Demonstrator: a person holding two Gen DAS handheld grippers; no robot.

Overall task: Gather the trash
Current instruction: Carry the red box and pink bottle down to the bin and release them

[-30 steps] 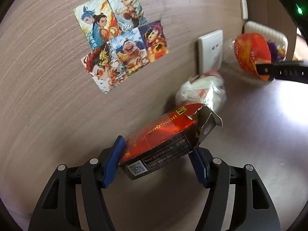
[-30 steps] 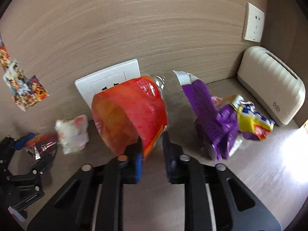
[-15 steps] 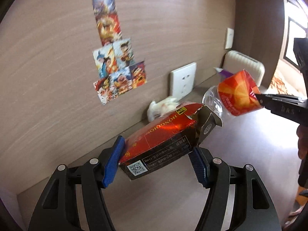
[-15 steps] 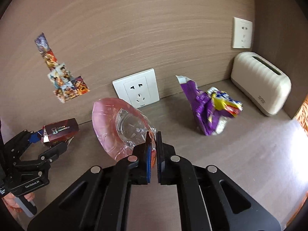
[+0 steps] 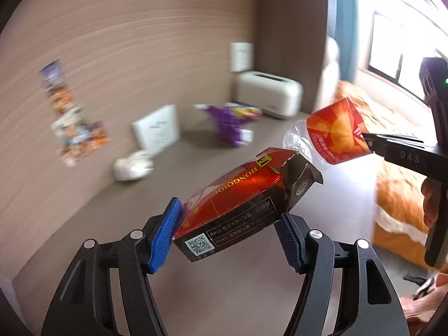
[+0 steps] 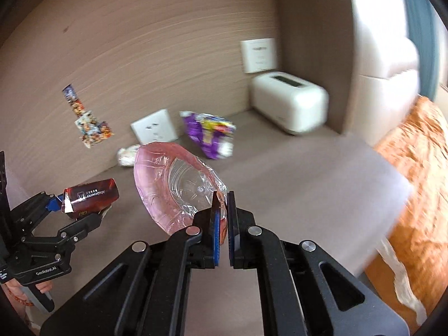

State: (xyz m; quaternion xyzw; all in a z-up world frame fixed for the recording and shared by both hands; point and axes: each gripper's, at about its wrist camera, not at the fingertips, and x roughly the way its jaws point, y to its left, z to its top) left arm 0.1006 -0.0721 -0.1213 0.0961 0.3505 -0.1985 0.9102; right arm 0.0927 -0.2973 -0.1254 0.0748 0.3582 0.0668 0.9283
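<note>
My left gripper is shut on a red and black cigarette box, held above the brown desk; the box also shows in the right wrist view. My right gripper is shut on the edge of a crushed clear plastic bottle with an orange-red label, lifted off the desk; it also shows in the left wrist view. A purple snack wrapper and a crumpled white wad lie on the desk by the wall.
A white toaster-like appliance stands in the back corner. Wall sockets and stickers are on the wooden wall. An orange bed cover lies beyond the desk's right edge.
Both grippers have pulled back from the wall and up with their loads, swinging right. The wrapper, wad and appliance now look farther away.
</note>
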